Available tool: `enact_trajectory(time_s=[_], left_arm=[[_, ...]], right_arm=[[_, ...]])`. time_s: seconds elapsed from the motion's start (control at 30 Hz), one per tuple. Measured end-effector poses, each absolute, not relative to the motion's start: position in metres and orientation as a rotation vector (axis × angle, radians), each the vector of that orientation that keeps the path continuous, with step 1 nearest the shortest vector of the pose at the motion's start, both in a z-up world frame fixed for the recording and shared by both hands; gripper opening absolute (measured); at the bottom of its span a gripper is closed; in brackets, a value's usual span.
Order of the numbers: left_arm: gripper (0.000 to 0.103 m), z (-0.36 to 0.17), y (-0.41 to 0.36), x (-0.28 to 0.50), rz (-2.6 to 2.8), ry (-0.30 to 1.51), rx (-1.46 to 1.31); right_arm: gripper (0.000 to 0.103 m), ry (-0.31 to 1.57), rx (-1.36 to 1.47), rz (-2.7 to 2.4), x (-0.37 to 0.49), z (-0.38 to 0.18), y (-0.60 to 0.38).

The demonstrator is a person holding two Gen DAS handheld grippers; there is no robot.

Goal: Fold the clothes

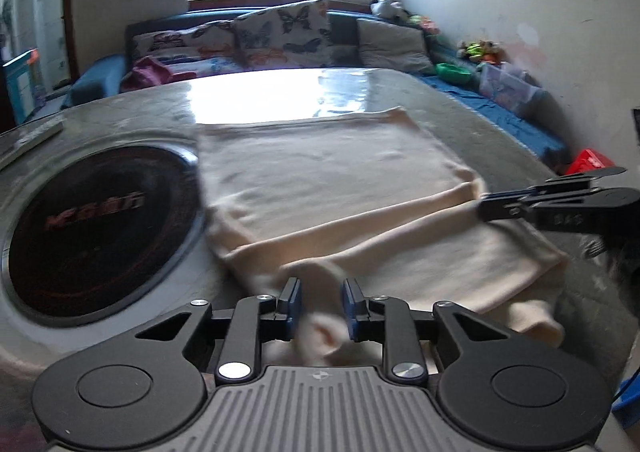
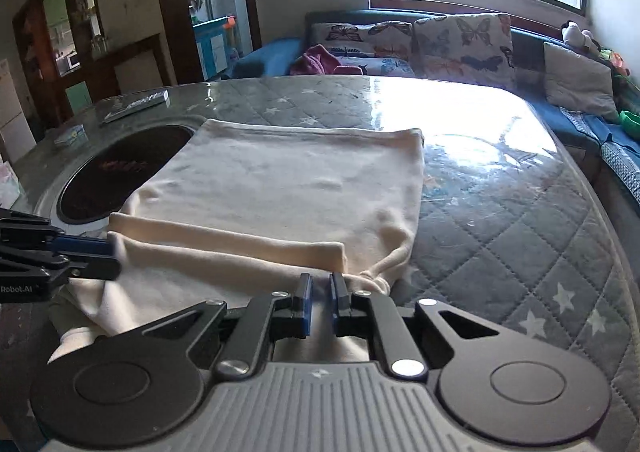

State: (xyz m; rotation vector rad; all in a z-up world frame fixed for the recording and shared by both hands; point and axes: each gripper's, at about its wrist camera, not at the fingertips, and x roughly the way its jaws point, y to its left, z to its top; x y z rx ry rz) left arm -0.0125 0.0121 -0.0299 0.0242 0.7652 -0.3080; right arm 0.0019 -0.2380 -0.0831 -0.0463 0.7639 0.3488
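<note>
A cream long-sleeved garment (image 1: 320,171) (image 2: 280,179) lies flat on the table, its near part folded back in a long band across it. In the left wrist view my left gripper (image 1: 320,286) sits at the near edge, its blue pads closed on a bunched sleeve whose cuff (image 1: 324,332) hangs below them. My right gripper (image 2: 320,284) is shut on the fabric at the garment's near right corner. Each gripper shows in the other's view, the right gripper (image 1: 486,203) at the fold's right end, the left gripper (image 2: 114,256) at its left end.
The table (image 2: 500,232) has a grey quilted star cover under glossy glass. A round black cooktop (image 1: 92,228) is set in it left of the garment. A flat box (image 2: 136,103) and a small pack (image 2: 70,133) lie far left. A sofa with butterfly cushions (image 1: 280,31) stands behind.
</note>
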Motion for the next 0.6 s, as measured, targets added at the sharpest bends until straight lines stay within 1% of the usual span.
enact_trajectory(time_s=[0.2, 0.37, 0.4, 0.47, 0.6], left_arm=[[0.025, -0.024, 0.03, -0.018, -0.225, 0.776, 0.025], [0.025, -0.011, 0.023, -0.032, -0.291, 0.74, -0.006], [0.025, -0.01, 0.019, -0.035, -0.306, 0.738, 0.001], [0.025, -0.012, 0.016, -0.036, -0.313, 0.748, 0.011], [0.025, -0.015, 0.01, -0.041, -0.33, 0.761, 0.025]], right_arm=[[0.009, 0.757, -0.076, 0.349, 0.002, -0.081, -0.236], [0.011, 0.735, -0.081, 0.398, -0.008, -0.074, -0.225], [0.012, 0.733, -0.083, 0.419, -0.011, -0.073, -0.221], [0.017, 0.729, -0.103, 0.462, -0.018, -0.071, -0.21], [0.019, 0.721, -0.127, 0.531, -0.028, -0.069, -0.192]])
